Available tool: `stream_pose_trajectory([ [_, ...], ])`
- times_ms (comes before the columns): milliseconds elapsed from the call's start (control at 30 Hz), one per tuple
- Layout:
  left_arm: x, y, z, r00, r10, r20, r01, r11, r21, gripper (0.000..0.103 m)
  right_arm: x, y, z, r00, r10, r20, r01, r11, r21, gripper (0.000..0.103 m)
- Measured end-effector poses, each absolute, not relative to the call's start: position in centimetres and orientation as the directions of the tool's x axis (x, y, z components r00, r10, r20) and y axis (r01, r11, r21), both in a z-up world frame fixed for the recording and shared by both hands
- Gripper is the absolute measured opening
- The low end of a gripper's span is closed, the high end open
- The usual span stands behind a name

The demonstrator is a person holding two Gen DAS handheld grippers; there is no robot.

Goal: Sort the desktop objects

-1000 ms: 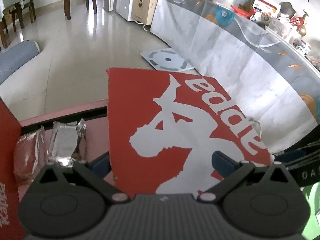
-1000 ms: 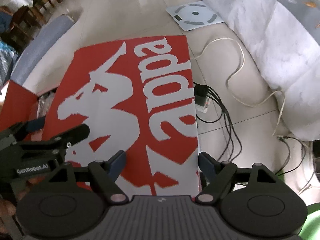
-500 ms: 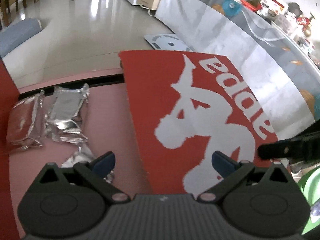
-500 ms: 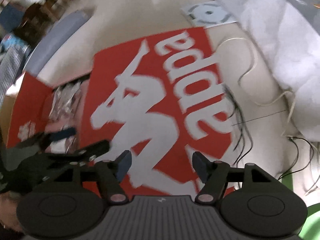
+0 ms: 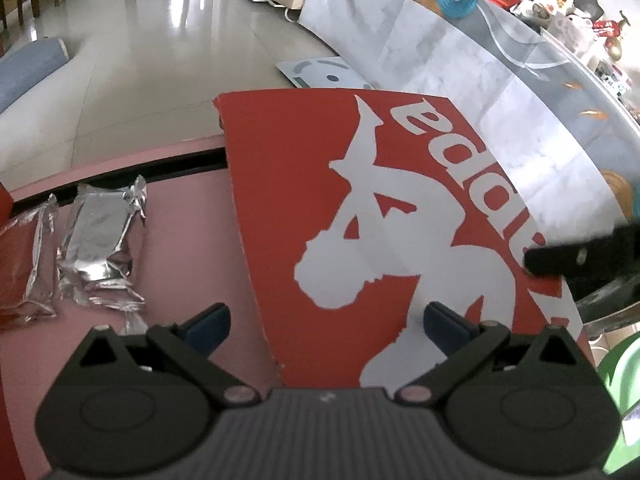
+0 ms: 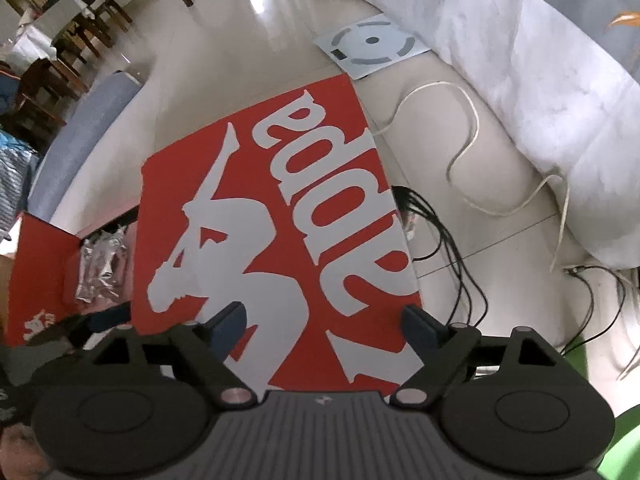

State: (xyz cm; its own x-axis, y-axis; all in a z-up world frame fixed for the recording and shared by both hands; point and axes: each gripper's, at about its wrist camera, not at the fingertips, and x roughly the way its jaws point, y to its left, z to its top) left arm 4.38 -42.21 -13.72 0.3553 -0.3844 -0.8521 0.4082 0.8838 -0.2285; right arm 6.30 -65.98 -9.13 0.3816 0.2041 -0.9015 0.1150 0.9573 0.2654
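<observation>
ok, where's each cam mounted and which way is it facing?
Left wrist: on the left gripper, angled down at the red lid, foil packs left; right gripper's finger at right.
Right wrist: on the right gripper, angled down at the lid, floor cables right.
Shared: lid, foil packs, floor scale.

Red box lid [image 5: 360, 216]: large white lettering, upside down, reading "appa", first letter hidden, beside a white seated-figure logo.

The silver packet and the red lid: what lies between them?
Only bare pink table, seen in the left wrist view, separates the silver packet from the red lid.
</observation>
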Motion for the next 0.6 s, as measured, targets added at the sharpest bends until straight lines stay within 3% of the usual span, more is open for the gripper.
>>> stream_pose_trajectory([
  [100, 4.4, -42.1, -13.9, 0.354, -0.393, -0.849, 0.406, 0.882, -0.239, 0.103, 6.3, -67.3, -8.9, 0.416, 0.181, -0.891, 0.166, 0.948, 0.27, 0.084],
  [267, 4.7, -42.5, -13.8, 0.349, -0.394, -0.85, 0.407, 0.881, -0.242, 0.103, 7.1, -67.5, -10.9, 0.312, 0.204, -0.928, 0.198, 0.941, 0.274, 0.086],
  [433, 4.2, -43.3, -13.7, 0.341, -0.404, -0.849, 0.429, 0.87, -0.243, 0.103, 6.8, -66.6, -11.2, 0.255, 0.233, -0.938, 0.145, 0.95, 0.276, 0.086],
  [600, 3.7, -43.4, -13.6, 0.339, -0.401, -0.851, 0.422, 0.873, -0.244, 0.103, 6.0, -65.8, -11.0, 0.235, 0.177, -0.956, 0.083, 0.976, 0.201, 0.079],
])
